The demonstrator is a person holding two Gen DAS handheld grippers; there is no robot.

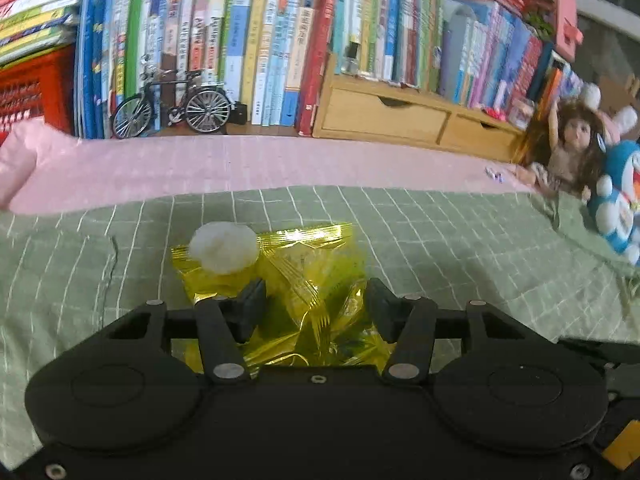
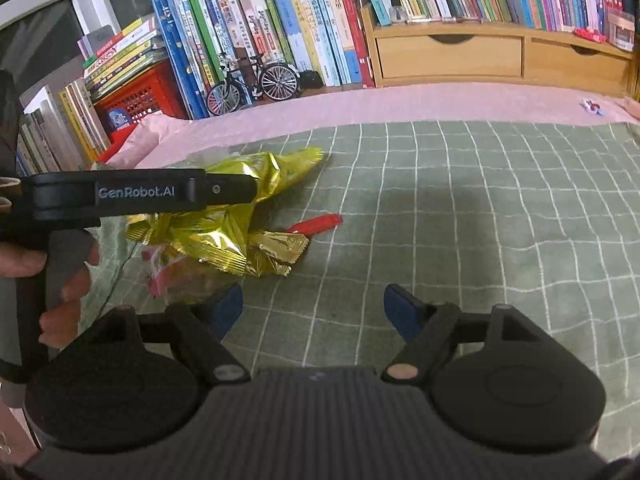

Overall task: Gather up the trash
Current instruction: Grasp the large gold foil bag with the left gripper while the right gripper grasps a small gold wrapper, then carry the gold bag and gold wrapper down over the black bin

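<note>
straddling the yellow foil wrappers with the left gripper, jaws spread, foil between but not pinched. lying just ahead on the green checked cloth, white wad on the far side. hovering near the cloth's front edge, right gripper, empty, agape; red wrapper ahead-left, long axis slanting up-right.

Soft indoor light glares off the gold wrappers between the left fingers, a broad dim shadow lies on the checked cloth beyond the right fingers, and fisheye bending and blur warp the edges.
</note>
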